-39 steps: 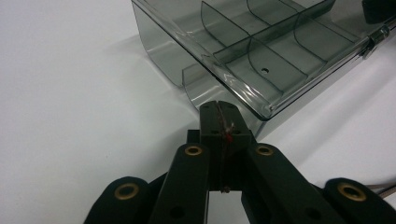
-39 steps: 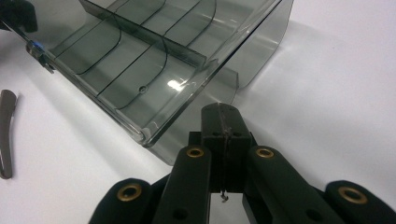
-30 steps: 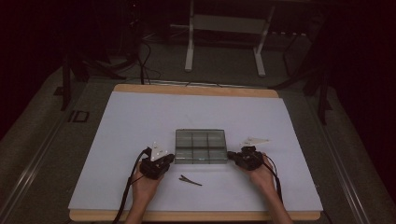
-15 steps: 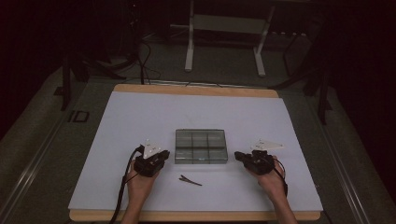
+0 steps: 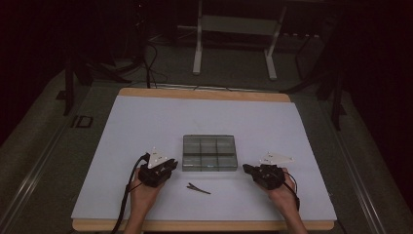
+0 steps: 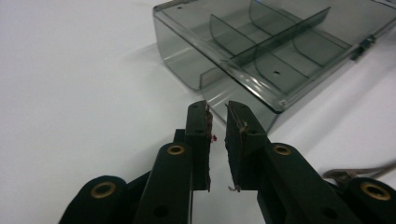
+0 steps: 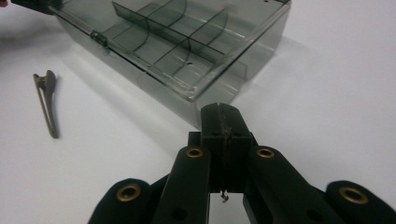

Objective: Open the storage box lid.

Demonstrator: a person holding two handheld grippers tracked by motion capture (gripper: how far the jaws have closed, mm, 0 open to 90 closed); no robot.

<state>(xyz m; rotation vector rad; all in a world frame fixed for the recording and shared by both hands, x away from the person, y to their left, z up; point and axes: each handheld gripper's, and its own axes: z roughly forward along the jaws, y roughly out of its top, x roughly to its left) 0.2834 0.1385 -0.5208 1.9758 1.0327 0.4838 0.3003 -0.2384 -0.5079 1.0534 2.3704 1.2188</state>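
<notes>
No readable writing | one box (image 5: 209,152), six compartments | one hair clip (image 5: 199,188) | my left gripper (image 6: 217,116) slightly apart, empty | my right gripper (image 7: 224,116) closed, empty

High view overhead, gripper views close, perhaps low, sharing box (image 5: 209,152)

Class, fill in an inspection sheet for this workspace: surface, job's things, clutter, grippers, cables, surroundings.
Surface: white sheet on a wood-edged table.
Job's things: smoky clear divided box, compartments look empty; hair clip lying in front of it.
Clutter: nothing seen.
Grippers: left gripper slightly open, holding nothing; right gripper shut, holding nothing. Both beside the box.
Cables: one trails from each gripper; more on the floor beyond.
Surroundings: dark room, white stand legs behind the table.
</notes>
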